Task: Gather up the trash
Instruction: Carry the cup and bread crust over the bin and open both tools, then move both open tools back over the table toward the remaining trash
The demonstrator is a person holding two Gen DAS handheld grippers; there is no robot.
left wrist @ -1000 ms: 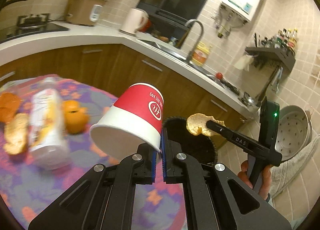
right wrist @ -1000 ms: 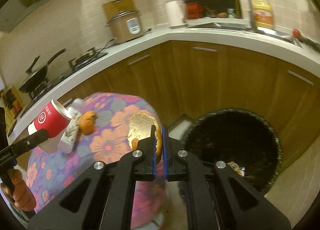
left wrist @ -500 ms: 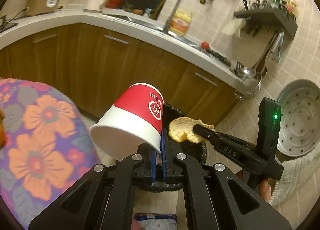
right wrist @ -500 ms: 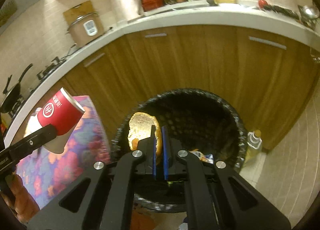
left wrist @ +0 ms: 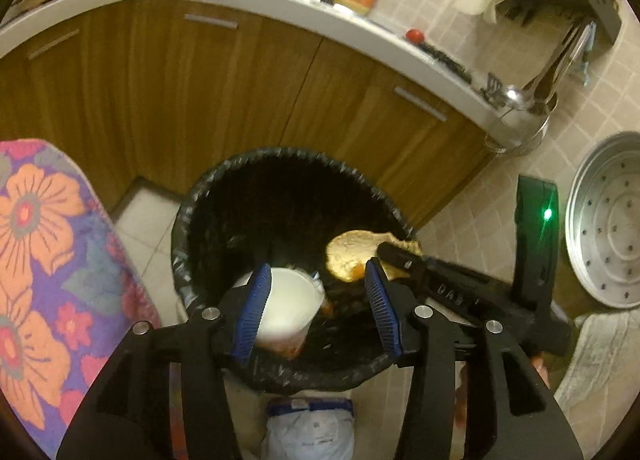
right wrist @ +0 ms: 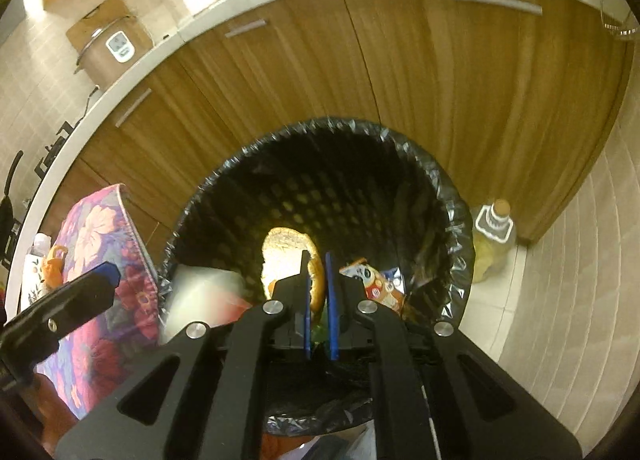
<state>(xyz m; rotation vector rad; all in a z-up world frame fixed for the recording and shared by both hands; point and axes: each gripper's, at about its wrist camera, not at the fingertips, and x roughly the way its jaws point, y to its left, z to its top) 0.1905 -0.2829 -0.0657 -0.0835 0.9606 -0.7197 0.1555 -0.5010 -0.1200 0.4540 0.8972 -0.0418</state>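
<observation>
A black-lined trash bin stands on the floor under both grippers. My left gripper is over its mouth with the jaws opening. The red-and-white paper cup has come free and drops mouth-up into the bin, touching neither pad. In the right wrist view the cup is a blur at the bin's left. My right gripper hangs over the bin, pinching a piece of orange peel as its jaws begin to part. The peel also shows at the right gripper's tip.
The table with the flowered cloth is at the left of the bin. Wooden cabinets stand behind it. An oil bottle sits on the floor to the right. A snack wrapper lies in the bin. A metal steamer tray leans at far right.
Both grippers swung from the table to over the bin and tipped downward. The left jaws opened and the cup fell away. The right gripper still carries the peel.
</observation>
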